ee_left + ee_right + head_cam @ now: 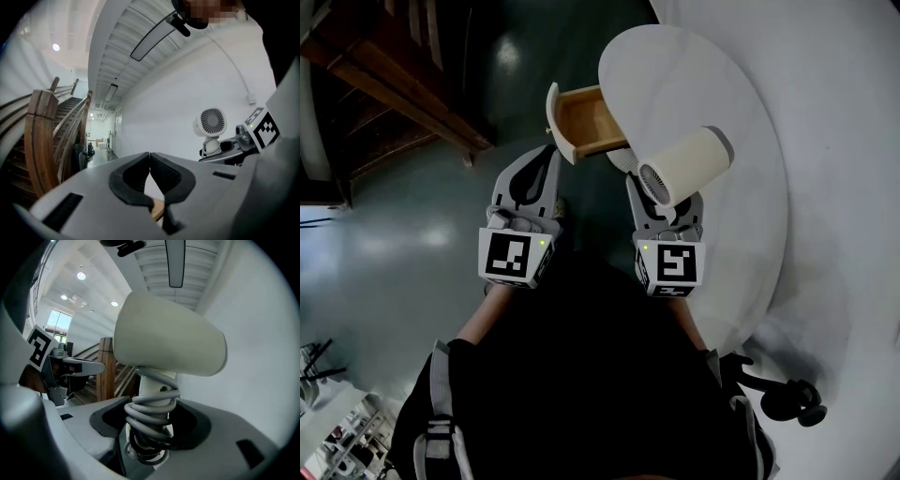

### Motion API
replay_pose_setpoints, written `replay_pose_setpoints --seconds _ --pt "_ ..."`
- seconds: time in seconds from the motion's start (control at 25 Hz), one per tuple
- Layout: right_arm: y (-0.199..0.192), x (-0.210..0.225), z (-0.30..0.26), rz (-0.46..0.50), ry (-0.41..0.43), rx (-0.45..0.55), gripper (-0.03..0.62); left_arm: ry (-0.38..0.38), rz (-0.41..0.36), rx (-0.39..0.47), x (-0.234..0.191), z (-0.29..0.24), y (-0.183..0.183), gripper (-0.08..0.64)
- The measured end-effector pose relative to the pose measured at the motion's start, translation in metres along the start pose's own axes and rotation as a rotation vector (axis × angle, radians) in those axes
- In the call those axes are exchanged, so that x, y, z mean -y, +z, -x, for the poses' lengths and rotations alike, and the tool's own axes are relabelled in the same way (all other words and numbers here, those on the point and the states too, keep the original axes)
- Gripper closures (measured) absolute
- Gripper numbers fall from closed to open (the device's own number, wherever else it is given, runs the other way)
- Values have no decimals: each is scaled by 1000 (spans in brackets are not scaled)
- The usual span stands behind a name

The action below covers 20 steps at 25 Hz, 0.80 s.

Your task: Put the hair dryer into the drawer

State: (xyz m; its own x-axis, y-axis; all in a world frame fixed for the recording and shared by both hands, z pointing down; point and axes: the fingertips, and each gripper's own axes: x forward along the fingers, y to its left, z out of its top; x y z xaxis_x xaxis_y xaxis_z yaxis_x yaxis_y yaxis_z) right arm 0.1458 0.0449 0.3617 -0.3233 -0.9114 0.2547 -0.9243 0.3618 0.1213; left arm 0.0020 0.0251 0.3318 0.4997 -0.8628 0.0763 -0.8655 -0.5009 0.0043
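My right gripper is shut on the handle of a cream hair dryer. The dryer's barrel stands above the jaws, its grille toward me. In the right gripper view the grey cord is wound round the handle between the pads, under the barrel. The wooden drawer stands pulled out of the white round table, just beyond and left of the dryer. My left gripper is shut with nothing in it, its tips near the drawer's front. In the left gripper view the jaws meet, and the hair dryer shows at right.
A wooden staircase rises at the upper left over a dark green floor. A black object lies by the table's foot at lower right. A white wall curves behind the table.
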Motion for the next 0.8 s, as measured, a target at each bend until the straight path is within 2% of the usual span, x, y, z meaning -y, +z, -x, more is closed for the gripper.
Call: replay_pose_setpoints --seconds 0.2,0.8 --pt "5 -4 -34 1 4 -25 313 -2 13 -52 -27 -17 -9 551" --pt "14 -16 -122 -8 -22 -43 313 -45 -3 -58 -106 -73 -17 551"
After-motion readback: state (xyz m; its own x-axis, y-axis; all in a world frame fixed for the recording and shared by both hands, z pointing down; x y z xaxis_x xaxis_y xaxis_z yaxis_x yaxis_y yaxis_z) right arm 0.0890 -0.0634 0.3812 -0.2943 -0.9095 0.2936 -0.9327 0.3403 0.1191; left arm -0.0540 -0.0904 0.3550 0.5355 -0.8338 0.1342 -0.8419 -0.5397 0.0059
